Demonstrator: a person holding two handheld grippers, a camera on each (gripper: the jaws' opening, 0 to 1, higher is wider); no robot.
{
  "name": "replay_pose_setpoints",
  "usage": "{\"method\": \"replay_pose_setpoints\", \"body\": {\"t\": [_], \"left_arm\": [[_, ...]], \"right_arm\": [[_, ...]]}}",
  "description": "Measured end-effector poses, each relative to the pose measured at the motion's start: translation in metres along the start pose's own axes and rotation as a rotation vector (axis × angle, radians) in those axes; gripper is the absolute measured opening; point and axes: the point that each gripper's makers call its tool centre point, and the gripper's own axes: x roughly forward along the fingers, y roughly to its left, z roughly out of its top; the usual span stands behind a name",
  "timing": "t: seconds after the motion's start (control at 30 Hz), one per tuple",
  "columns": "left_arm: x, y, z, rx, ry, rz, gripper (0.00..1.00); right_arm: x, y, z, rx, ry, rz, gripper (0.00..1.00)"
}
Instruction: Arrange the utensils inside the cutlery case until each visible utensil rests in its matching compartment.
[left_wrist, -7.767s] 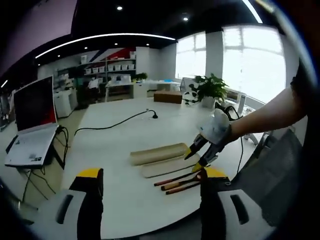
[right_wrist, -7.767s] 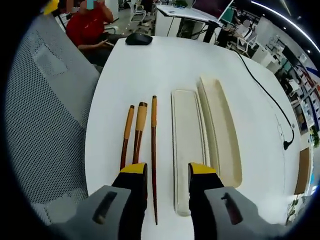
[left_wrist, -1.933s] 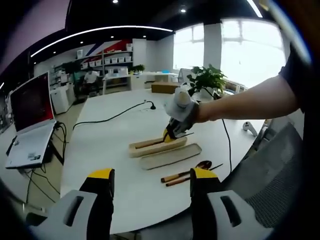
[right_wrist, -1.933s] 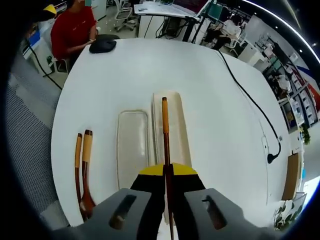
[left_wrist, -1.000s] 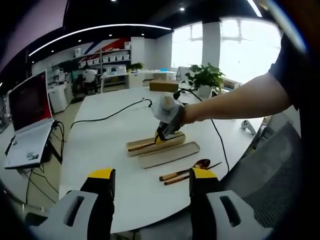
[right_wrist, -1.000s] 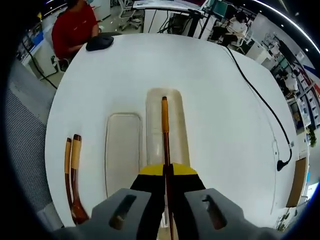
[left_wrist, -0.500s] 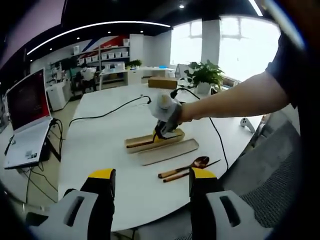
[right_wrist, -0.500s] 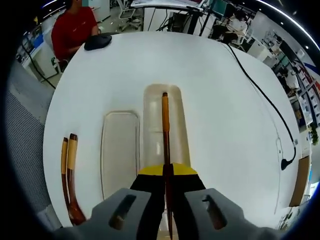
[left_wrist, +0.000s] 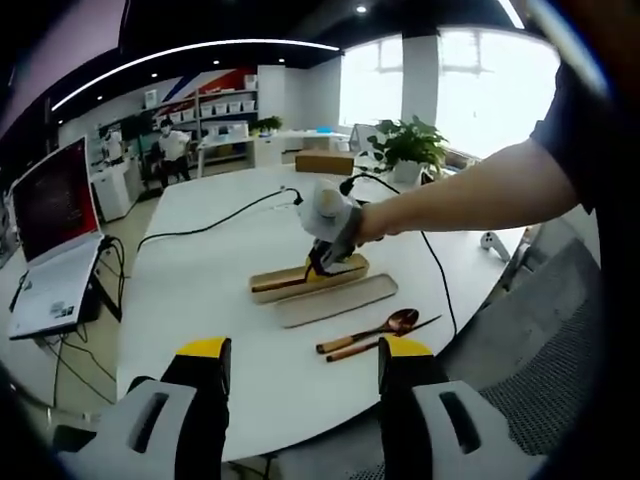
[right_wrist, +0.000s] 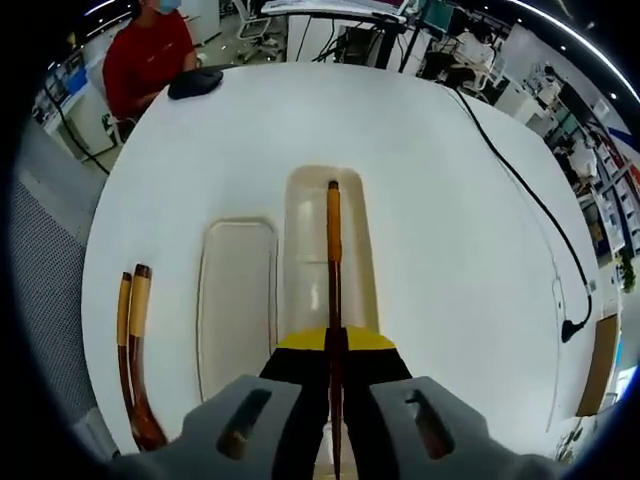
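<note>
In the right gripper view my right gripper (right_wrist: 333, 342) is shut on a long brown chopstick (right_wrist: 333, 235) with a light wooden handle. It lies lengthwise over the deep beige case tray (right_wrist: 303, 260). The shallow lid (right_wrist: 238, 300) is on the table just left of the tray. Farther left lie a wooden-handled spoon (right_wrist: 136, 340) and a second thin utensil (right_wrist: 122, 330). The left gripper view has the right gripper (left_wrist: 322, 252) down at the tray (left_wrist: 275, 287), with the lid (left_wrist: 335, 302) and spoon (left_wrist: 372, 332) nearer me. My left gripper (left_wrist: 305, 352) is open and holds nothing, well back from the case.
A white round table (left_wrist: 200, 300) carries a black cable (left_wrist: 225, 213) and a black mouse (right_wrist: 196, 82). A laptop (left_wrist: 58, 220) sits left, a potted plant (left_wrist: 405, 152) behind, a mesh chair (left_wrist: 545, 340) right. A person in red (right_wrist: 150, 55) sits beyond the table.
My right gripper took the chopstick from beside the spoon and carried it over the deep tray. In the last second it has sunk a little lower along the tray. My left gripper stayed open.
</note>
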Motion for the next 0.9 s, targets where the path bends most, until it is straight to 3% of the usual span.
{"method": "replay_pose_setpoints", "body": {"t": [0.4,0.5,0.67,0.9], "left_arm": [[0.001,-0.001,-0.001,0.004,0.003,-0.006,0.61],[0.001,-0.001,0.0,0.005,0.001,-0.008,0.61],[0.0,0.0,0.002,0.0,-0.009,-0.001,0.62],[0.0,0.001,0.003,0.002,-0.018,0.002,0.62]], "right_arm": [[0.0,-0.001,0.0,0.011,-0.011,-0.012,0.01],[-0.005,-0.004,-0.002,0.062,-0.013,-0.021,0.01],[-0.013,-0.006,0.001,0.091,-0.04,-0.028,0.1],[-0.037,-0.005,0.017,0.099,-0.106,-0.059,0.15]]}}
